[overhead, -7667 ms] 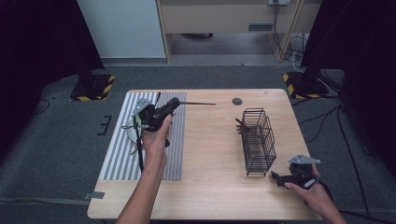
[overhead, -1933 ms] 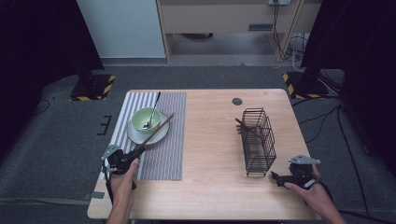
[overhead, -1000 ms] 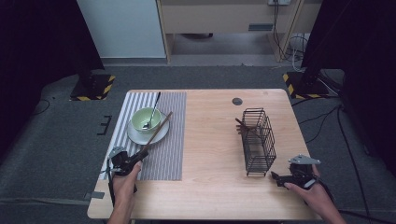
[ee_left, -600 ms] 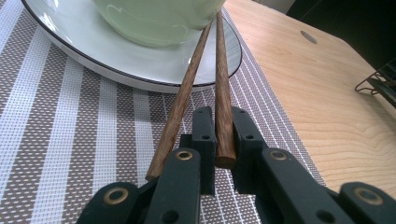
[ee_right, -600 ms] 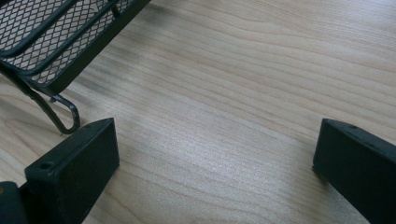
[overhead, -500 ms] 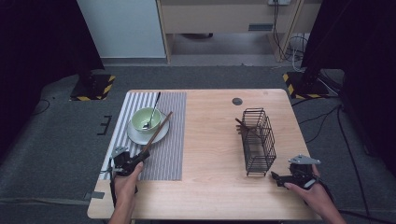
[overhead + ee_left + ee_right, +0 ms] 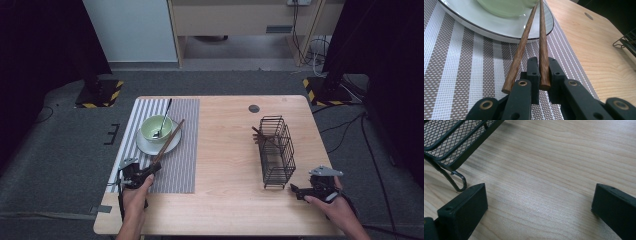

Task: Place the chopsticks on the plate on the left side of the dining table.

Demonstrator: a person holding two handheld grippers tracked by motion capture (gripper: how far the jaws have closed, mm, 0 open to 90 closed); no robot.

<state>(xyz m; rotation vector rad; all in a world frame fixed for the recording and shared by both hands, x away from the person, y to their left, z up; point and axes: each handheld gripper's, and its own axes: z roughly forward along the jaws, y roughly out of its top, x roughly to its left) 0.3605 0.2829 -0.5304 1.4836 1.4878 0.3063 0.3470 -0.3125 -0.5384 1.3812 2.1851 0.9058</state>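
Now one chopstick (image 7: 544,52) pinched between left gripper (image 7: 543,75) jaws, other chopstick (image 7: 520,53) just outside

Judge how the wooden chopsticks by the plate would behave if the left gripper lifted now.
Probably only one chopstick would rise: it alone sits between the left gripper jaws, the other chopstick lies outside. Straight wood, so likely stiff and light. Gripped near its end, it may pivot or slide off the plate.

Desk (image 7: 225,165) with placemat (image 7: 177,160) on left half. On placemat: plate (image 7: 145,146) carrying bowl (image 7: 152,126), spoon (image 7: 163,118) inside bowl. Chopsticks (image 7: 169,140) leaning across plate rim toward near edge, near ends at left hand-held gripper (image 7: 150,171). Wire basket (image 7: 276,150) on right half; right hand-held gripper (image 7: 296,189) just before it.
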